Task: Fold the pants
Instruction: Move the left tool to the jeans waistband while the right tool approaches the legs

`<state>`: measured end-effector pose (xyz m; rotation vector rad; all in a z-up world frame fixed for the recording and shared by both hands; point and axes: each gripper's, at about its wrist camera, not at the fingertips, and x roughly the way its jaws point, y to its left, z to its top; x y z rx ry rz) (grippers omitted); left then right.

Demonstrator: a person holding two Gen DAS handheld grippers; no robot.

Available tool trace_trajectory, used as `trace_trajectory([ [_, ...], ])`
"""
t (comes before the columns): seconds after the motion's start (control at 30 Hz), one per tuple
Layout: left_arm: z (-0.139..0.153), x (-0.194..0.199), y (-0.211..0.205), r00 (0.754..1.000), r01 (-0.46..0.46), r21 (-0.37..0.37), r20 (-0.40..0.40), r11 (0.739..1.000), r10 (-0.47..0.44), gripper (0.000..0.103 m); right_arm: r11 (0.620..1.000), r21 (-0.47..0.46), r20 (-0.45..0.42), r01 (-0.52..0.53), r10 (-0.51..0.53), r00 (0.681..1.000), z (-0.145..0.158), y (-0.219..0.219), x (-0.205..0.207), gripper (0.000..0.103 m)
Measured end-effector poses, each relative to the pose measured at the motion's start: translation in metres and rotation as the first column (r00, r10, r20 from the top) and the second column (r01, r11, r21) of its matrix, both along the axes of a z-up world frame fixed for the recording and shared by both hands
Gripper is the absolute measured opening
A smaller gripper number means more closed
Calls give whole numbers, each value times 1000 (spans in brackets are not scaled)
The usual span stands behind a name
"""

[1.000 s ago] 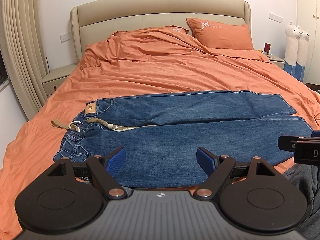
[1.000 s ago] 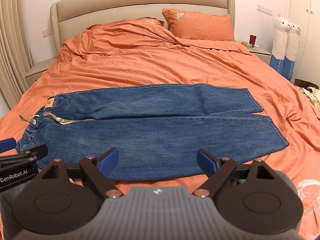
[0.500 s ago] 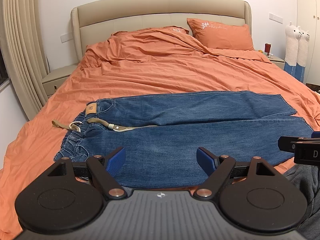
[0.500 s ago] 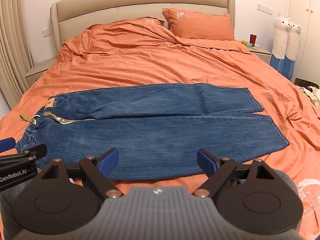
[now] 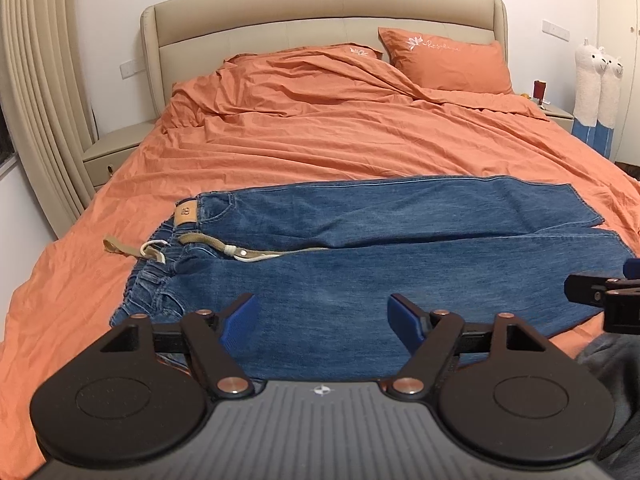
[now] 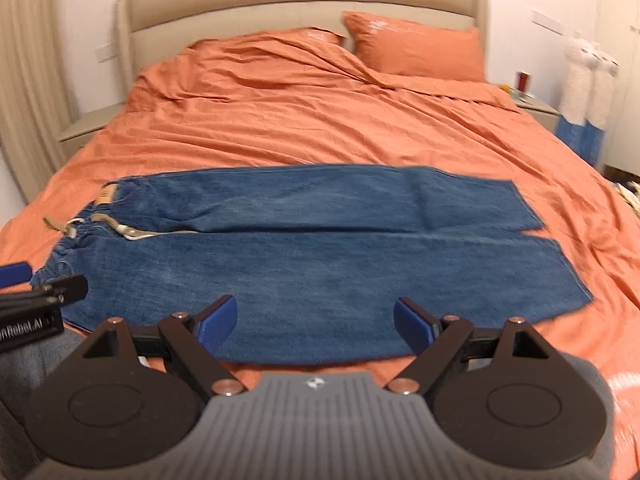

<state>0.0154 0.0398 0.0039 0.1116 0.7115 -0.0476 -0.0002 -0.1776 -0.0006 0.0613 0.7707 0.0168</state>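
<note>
- One bed (image 5: 320, 140), orange cover, with two pillows (image 5: 444, 60) at its head edge.
- One pair of jeans (image 5: 400, 272) lies flat across the bed near the foot edge, waist toward the left edge, both legs running toward the right edge, same place as before.
- Two grippers hover over the foot edge: left gripper (image 5: 322, 320) fingers apart, nothing between them, having just closed a little; right gripper (image 6: 316, 320) fingers apart, empty.
- One drawstring (image 5: 224, 250) trails from the waist.
</note>
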Motion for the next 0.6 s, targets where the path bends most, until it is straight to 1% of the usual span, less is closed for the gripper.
trace_trajectory([
  [0.03, -1, 4, 5, 1000, 3, -4, -5, 1000, -3, 82, 1000, 10, 10, -20, 20, 1000, -3, 0, 4, 82],
  [0.07, -3, 12, 17, 1000, 6, -16, -18, 1000, -6, 79, 999, 24, 20, -45, 44, 999, -7, -1, 9, 82],
  [0.1, -5, 18, 25, 1000, 6, -21, -26, 1000, -7, 72, 997, 35, 28, -69, 68, 997, -11, -2, 14, 82],
  [0.2, -13, 42, 58, 999, -21, 26, -40, 999, 22, 59, 988, 59, 47, -141, 139, 989, -31, 1, 38, 82],
  [0.23, -16, 50, 70, 999, -31, 29, -40, 999, 32, 56, 985, 63, 51, -162, 159, 986, -39, 3, 48, 82],
  [0.27, -19, 59, 83, 998, -39, 15, -46, 999, 40, 54, 982, 65, 55, -176, 172, 984, -46, 5, 56, 81],
  [0.37, -30, 89, 130, 997, -36, -71, -66, 997, 31, 54, 975, 85, 76, -204, 197, 977, -69, 9, 85, 80],
  [0.4, -36, 101, 145, 997, -37, -96, -75, 995, 30, 54, 974, 94, 72, -206, 200, 977, -77, 11, 96, 76],
  [0.47, -50, 125, 172, 996, -35, -116, -83, 993, 26, 54, 967, 118, 64, -225, 219, 974, -92, 14, 117, 74],
  [0.53, -67, 152, 198, 994, -41, -124, -108, 991, 28, 55, 964, 122, 71, -238, 231, 970, -108, 19, 138, 72],
  [0.57, -74, 164, 210, 992, -50, -139, -122, 989, 33, 57, 962, 116, 77, -246, 238, 968, -114, 21, 145, 71],
  [0.6, -81, 176, 224, 990, -55, -165, -135, 985, 33, 63, 962, 107, 77, -252, 244, 967, -120, 22, 152, 71],
])
